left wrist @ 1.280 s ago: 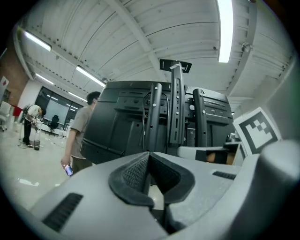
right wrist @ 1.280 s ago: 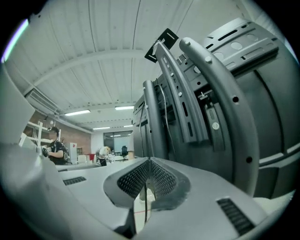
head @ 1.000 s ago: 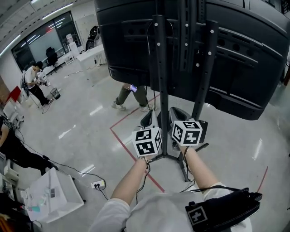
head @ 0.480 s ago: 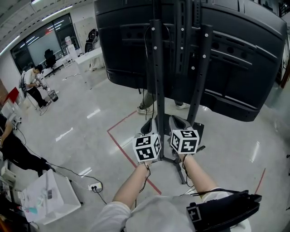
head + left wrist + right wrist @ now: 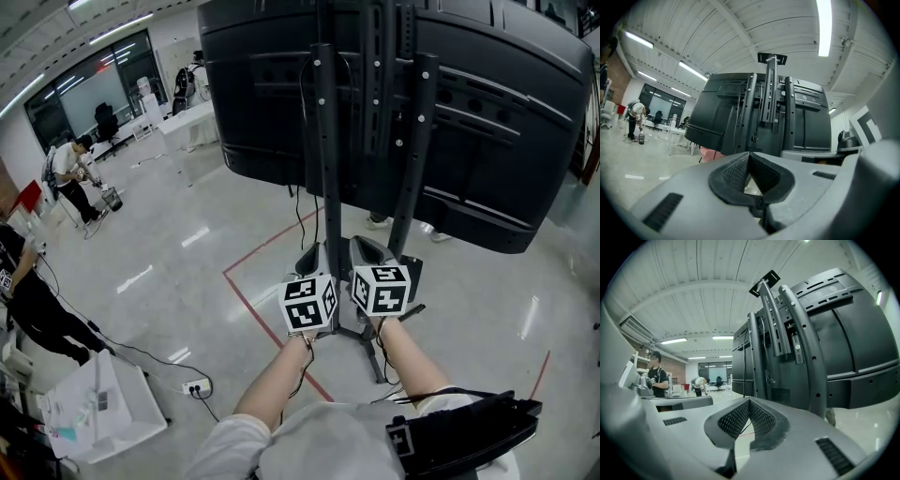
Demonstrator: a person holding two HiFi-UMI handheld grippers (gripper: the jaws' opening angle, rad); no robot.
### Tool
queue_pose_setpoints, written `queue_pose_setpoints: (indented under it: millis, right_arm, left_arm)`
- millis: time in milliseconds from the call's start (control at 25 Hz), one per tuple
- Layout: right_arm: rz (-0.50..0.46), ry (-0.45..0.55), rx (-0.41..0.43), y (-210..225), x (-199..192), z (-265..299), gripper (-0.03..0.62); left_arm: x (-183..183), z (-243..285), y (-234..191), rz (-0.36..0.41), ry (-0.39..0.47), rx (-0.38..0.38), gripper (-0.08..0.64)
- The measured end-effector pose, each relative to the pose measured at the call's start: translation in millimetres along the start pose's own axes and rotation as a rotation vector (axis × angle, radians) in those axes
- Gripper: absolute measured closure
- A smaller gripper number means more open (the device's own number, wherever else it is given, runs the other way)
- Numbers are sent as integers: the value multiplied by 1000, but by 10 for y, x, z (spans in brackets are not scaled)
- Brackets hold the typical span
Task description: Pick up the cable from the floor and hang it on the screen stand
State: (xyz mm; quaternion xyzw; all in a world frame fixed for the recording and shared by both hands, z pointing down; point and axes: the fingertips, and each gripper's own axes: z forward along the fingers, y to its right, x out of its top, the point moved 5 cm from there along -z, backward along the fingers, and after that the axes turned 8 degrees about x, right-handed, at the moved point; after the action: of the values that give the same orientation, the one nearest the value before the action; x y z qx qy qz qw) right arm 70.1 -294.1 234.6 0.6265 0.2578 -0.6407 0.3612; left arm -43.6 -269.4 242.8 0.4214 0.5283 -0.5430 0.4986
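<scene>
Currently, with left gripper [image 5: 749, 154] and right gripper [image 5: 749, 401] both closed and empty before the screen stand [image 5: 328, 187], open one before lowering to the cable [image 5: 141, 349] left of it.

The person's left forearm [image 5: 272, 380] and right forearm [image 5: 412, 361] are bare and reach forward from the body, nearly parallel. The left gripper [image 5: 309, 257] and right gripper [image 5: 369, 249] are held side by side, close but apart, jaws pointing ahead. Each marker cube, left [image 5: 307, 303] and right [image 5: 382, 290], sits just behind its jaws, above the wrist. The left gripper's ribbed pads [image 5: 736, 171] meet at their tips with nothing between them. The right gripper's pads [image 5: 733, 420] meet at their tips too. The narrow gap behind those tips appears empty, though little of it shows.
</scene>
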Motion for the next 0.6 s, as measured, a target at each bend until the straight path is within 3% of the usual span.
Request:
queue_pose_setpoints:
  millis: [600]
  right_arm:
    - [-5, -3, -5, 64, 13, 87, 575]
  left_arm:
    - [19, 99, -52, -8, -13, 16, 561]
